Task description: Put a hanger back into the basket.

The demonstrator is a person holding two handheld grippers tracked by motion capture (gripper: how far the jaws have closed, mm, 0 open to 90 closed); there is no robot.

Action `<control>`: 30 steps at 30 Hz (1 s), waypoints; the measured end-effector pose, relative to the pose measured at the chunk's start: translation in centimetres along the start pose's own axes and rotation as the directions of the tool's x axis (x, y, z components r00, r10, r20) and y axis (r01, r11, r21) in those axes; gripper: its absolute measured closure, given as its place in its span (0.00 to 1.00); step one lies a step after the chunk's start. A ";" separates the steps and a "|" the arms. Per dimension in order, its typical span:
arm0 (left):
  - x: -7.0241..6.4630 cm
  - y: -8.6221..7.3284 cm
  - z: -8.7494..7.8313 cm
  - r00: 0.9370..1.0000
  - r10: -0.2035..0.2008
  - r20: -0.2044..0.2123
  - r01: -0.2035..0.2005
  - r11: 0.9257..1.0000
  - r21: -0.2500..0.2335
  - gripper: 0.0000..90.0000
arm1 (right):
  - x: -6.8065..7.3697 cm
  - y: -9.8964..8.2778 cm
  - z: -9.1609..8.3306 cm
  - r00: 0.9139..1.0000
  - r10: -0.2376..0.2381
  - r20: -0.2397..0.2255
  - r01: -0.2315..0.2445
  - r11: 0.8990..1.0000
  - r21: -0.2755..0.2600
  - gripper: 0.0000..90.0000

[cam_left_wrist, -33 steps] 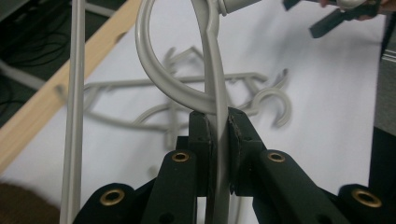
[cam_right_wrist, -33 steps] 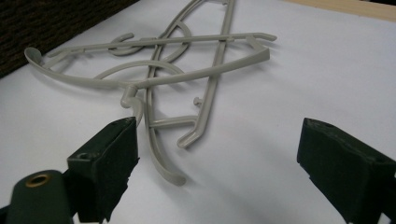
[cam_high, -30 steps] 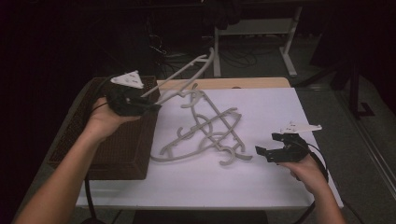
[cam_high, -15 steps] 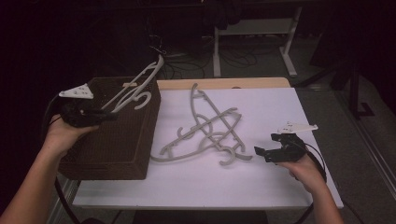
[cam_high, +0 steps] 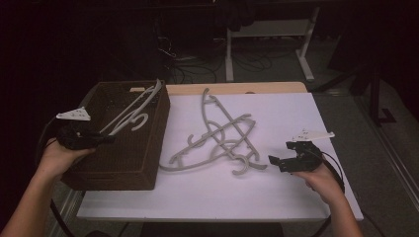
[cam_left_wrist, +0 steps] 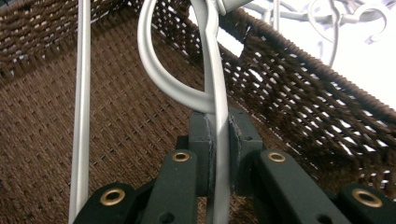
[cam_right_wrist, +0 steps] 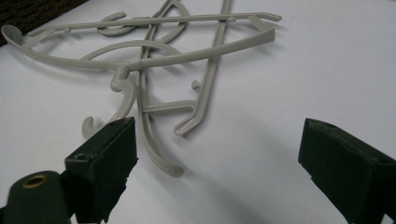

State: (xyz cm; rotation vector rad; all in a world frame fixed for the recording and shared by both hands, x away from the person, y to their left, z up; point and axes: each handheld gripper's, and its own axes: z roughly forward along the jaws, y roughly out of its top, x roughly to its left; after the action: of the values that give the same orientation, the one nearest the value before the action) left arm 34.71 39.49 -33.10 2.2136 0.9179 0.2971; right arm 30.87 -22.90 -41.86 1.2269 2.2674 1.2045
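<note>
My left gripper hangs over the left side of a brown wicker basket. It is shut on a grey plastic hanger, which slants across the basket with its far end over the back rim. In the left gripper view, the pads pinch the hanger's arm above the woven basket floor. Several more grey hangers lie tangled on the white table cover. My right gripper rests open just right of that pile. In the right gripper view, its jaws stand wide apart with the hangers beyond them.
The basket sits at the table's left edge, and part of it overhangs the white cover. A strip of bare wooden tabletop runs along the back. Beyond the table are dark floor, cables and white table legs.
My left hand has carried the hanger leftward and down, from near the pile to low over the basket. The right hand and its gripper have stayed put.
</note>
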 end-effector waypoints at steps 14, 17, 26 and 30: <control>0.5 -0.7 2.2 1.000 0.000 0.011 -0.001 0.990 0.140 0.91 | -0.1 0.0 -0.1 1.000 0.001 0.000 -0.001 1.000 -0.001 0.12; 0.7 -0.6 2.7 1.000 0.003 0.006 -0.004 0.991 0.137 0.91 | -0.1 0.0 0.0 1.000 0.001 0.000 -0.001 1.000 -0.002 0.12; 1.7 -0.8 2.0 0.999 -0.051 -0.016 0.052 0.997 0.053 0.51 | -0.2 0.1 -0.2 1.000 0.003 -0.001 -0.003 1.000 -0.008 0.12; 1.5 -0.4 1.4 0.997 -0.073 0.014 0.074 0.997 -0.017 0.44 | -0.1 0.1 -0.2 1.000 0.003 -0.001 -0.003 1.000 -0.006 0.12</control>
State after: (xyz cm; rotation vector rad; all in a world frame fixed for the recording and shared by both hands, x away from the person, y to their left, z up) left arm 36.16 40.00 -34.45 2.1575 0.9829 0.2545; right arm 30.87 -23.10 -41.67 1.2276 2.2621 1.2123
